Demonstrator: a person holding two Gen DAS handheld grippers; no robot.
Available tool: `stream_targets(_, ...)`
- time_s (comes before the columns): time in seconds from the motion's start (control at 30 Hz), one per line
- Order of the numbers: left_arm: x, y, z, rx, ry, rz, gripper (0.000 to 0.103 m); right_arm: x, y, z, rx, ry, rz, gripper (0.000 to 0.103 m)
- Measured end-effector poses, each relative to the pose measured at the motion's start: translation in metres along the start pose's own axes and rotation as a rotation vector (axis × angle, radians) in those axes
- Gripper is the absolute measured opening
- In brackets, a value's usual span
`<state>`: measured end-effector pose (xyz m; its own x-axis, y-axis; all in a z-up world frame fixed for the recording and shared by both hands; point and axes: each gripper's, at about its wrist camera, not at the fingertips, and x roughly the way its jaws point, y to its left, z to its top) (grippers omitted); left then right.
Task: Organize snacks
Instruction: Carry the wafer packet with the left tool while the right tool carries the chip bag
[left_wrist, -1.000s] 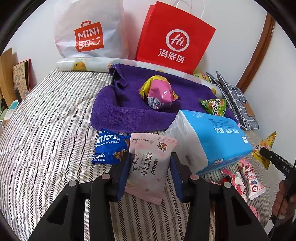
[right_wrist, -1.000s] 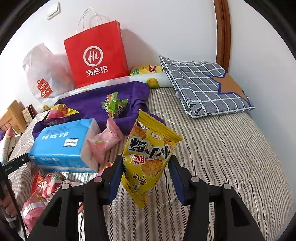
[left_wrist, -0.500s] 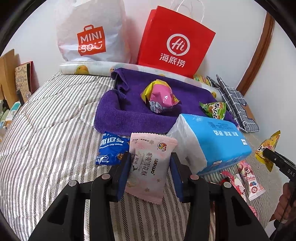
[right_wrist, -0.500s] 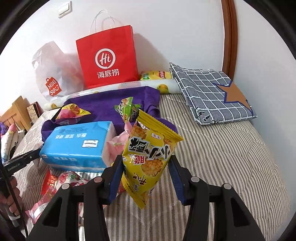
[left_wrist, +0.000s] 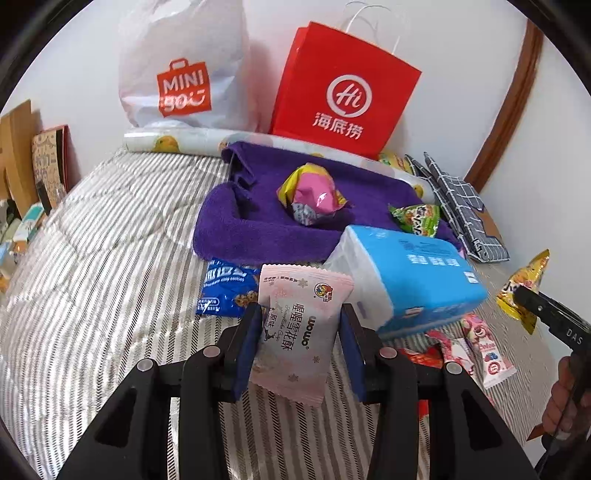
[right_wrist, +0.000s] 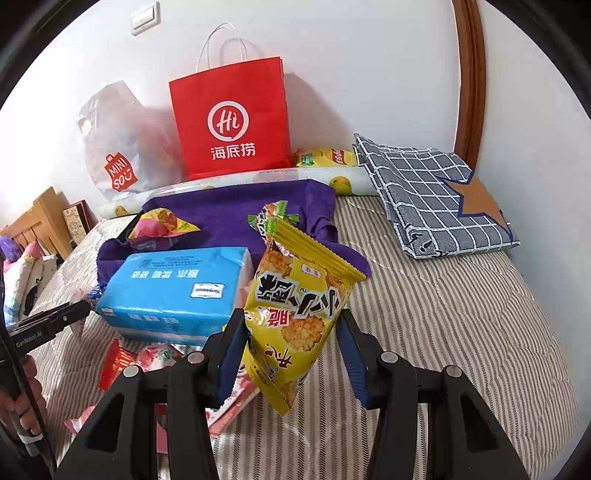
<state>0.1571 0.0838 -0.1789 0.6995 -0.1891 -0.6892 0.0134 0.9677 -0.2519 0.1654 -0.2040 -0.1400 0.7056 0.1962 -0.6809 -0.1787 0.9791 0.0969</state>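
My left tool (left_wrist: 298, 345) pointed down toward the bed, its blue pads pinching a pale pink snack packet (left_wrist: 297, 328) by both side edges, so the packet stood upright between them, clear of the cover. My right tool (right_wrist: 288, 345) was tilted down the same way and pinched a yellow rice-cracker bag (right_wrist: 295, 306), which hung at a slant with its crimped top toward the wall and its lower corner below the pads. At the right edge of the left view I could see that bag's tip and the right tool's black finger, with part of the hand (left_wrist: 565, 398) gripping its handle.

Everything lay on a bed with a grey-and-white striped cover (left_wrist: 103, 258). Just beyond the pink packet a blue cookie packet (left_wrist: 229, 288) lay flat on the stripes, and beside it to the right sat a blue tissue pack (left_wrist: 413, 277). Small pink and red snack packets (left_wrist: 484, 347) were scattered in front of the tissue pack. Behind these, a purple towel (left_wrist: 251, 229) was spread, carrying a pink-and-yellow snack bag (left_wrist: 314, 195) in its middle and a green snack packet (left_wrist: 417, 218) at its right edge. Against the white wall stood a white plastic shopping bag (left_wrist: 184, 81) and a red paper bag (left_wrist: 343, 96), with a rolled fruit-print sheet (left_wrist: 170, 142) at their feet. A folded grey checked cloth (right_wrist: 432, 192) lay to the right, near a curved wooden frame (right_wrist: 469, 74).
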Motion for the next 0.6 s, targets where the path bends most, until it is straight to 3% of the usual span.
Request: stream_targets(0.6, -0.026, -0.023, 0.027, 0.027, -0.031, -0.001, 0.042, -0.011, 0.008, 0.017, -0.007, -0.04, 0.038, 0.047)
